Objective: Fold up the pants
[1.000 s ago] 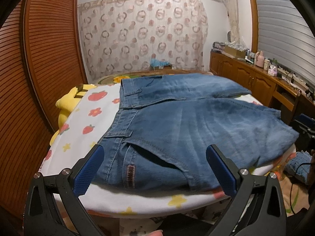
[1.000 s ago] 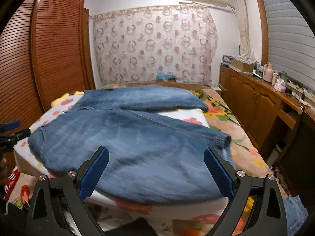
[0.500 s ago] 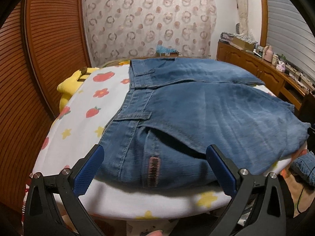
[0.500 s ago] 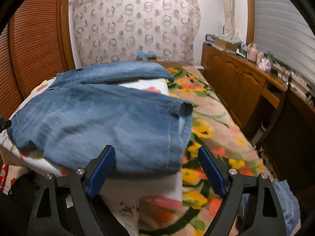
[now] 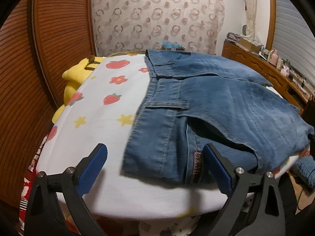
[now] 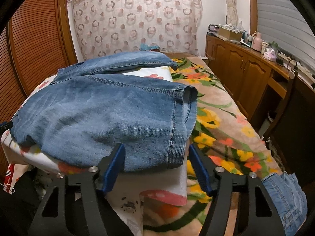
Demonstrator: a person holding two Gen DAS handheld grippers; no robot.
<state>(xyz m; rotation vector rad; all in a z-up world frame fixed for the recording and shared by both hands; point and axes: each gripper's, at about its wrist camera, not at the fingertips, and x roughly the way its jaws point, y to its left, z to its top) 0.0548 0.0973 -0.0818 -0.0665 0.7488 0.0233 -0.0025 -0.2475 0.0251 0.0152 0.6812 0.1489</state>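
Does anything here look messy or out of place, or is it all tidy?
Mostly tidy. The jeans lie spread over a white fruit-print pad, one hem hanging past its edge. Another piece of denim sits crumpled low beside the bed, looking dropped. Nothing appears spilled or damaged.

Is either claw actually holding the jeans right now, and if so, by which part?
Nothing is gripped yet. The right claw has been closing around the jeans' hem corner, pads not pressing. The left claw stands open at the waistband corner.

Left wrist view close over jeans [image 5: 216, 106] waistband, right wrist view over hem, both facing curtain [image 6: 135, 17]
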